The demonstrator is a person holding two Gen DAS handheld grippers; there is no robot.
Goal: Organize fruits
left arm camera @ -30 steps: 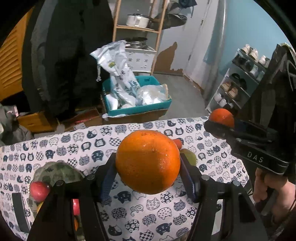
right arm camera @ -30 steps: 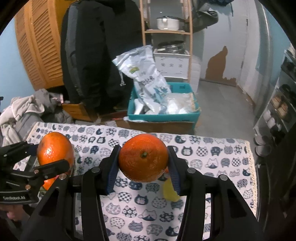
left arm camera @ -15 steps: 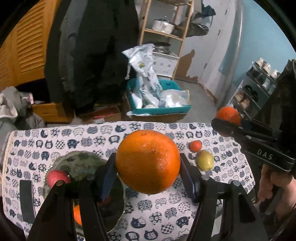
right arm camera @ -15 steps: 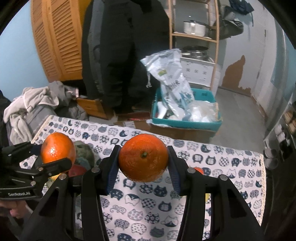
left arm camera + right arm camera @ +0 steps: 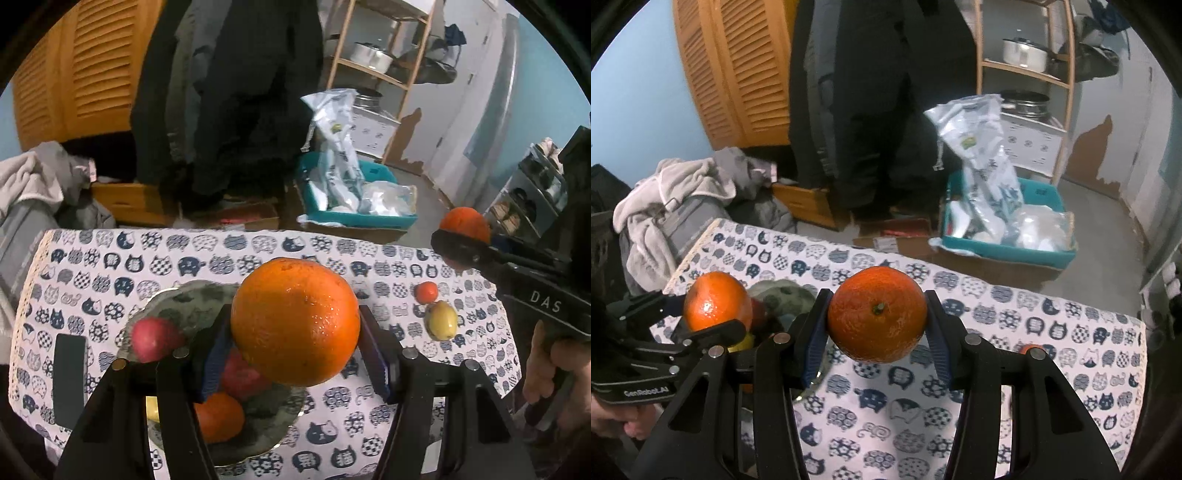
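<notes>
Left gripper (image 5: 295,334) at centre frame of the left wrist view, level and pointing forward, fingers clenched on a large orange (image 5: 295,321) held in the air above the cat-print tablecloth (image 5: 184,266). Just below and lower left of it, a grey bowl (image 5: 184,299) holding a red apple (image 5: 155,338), a second red fruit and a small orange (image 5: 218,417), partly hidden behind the gripper. At right of the frame, a small red-orange fruit (image 5: 426,291) touching a yellow-green fruit (image 5: 441,319) on the cloth.

Right gripper (image 5: 877,330) at centre frame of the right wrist view, likewise level, grasping a darker orange (image 5: 877,314) with its stem facing the camera, held over the cloth to the right of the bowl. Seen at upper right of the left view, gripped from below by a bare hand (image 5: 550,365) at the right edge.
</notes>
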